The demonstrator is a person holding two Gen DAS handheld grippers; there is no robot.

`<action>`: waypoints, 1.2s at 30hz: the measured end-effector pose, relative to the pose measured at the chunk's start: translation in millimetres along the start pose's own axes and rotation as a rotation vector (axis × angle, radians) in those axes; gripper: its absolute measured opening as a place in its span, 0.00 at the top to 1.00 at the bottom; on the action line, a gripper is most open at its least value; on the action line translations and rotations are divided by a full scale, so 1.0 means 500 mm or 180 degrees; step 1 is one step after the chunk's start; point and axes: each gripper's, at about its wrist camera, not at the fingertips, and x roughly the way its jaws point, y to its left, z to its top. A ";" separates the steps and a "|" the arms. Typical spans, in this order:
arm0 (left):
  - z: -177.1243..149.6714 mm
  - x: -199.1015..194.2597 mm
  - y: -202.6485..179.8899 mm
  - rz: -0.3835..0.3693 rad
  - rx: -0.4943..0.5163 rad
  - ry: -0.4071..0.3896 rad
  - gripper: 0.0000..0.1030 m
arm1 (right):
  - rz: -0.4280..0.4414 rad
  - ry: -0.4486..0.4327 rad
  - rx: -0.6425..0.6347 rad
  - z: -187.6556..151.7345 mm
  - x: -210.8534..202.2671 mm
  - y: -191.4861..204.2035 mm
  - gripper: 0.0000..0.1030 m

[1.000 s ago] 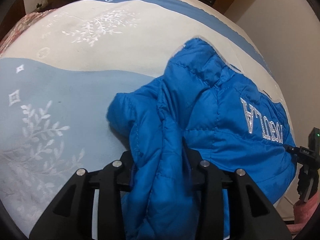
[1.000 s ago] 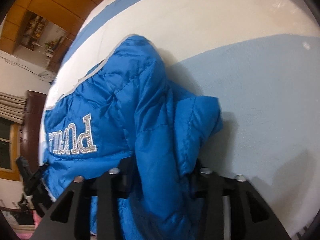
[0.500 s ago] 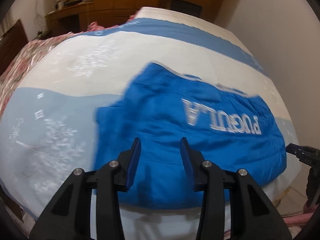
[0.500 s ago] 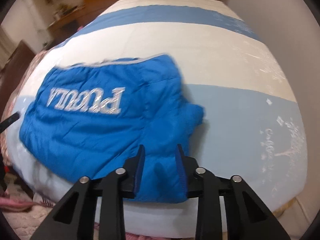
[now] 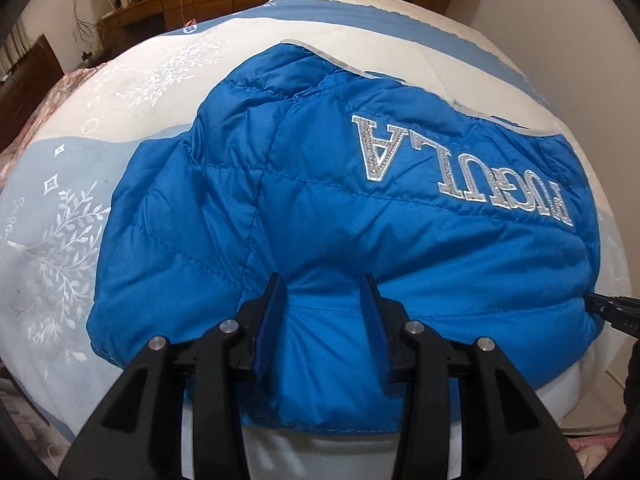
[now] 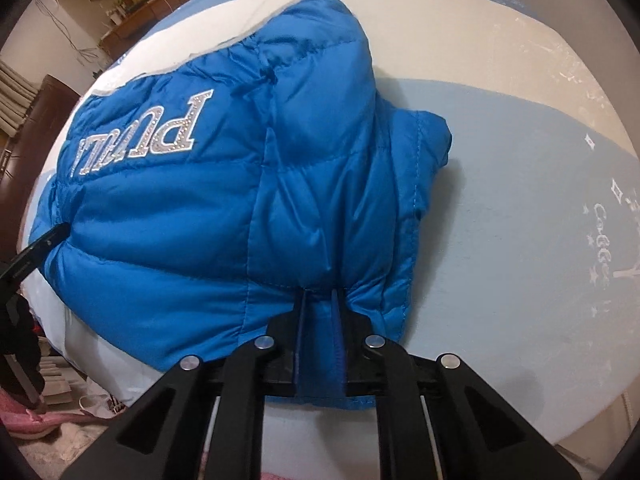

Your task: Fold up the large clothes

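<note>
Nearby, bedspread (image 5: 120,128) under jacket (image 5: 320,200), left gripper (image 5: 322,292) spread, right gripper (image 6: 320,294) pinching hem.

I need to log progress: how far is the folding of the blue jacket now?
Done: the blue jacket lies on the bed cover, sleeves folded in.
In hand: the right gripper pinches the near hem; the left gripper straddles a fold of it, jaws wider apart.
Left: probably folding the near hem toward the far edge.

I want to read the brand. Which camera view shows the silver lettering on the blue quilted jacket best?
The left wrist view: the silver lettering lies whole across the blue quilted jacket, though upside down. In the right wrist view the silver lettering is turned sideways and its far end is squeezed.
</note>
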 end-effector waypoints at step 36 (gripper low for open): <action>-0.011 -0.027 -0.099 -0.0023 -0.0021 0.0153 0.55 | 0.0116 0.0159 -0.0124 0.023 0.004 -0.011 0.90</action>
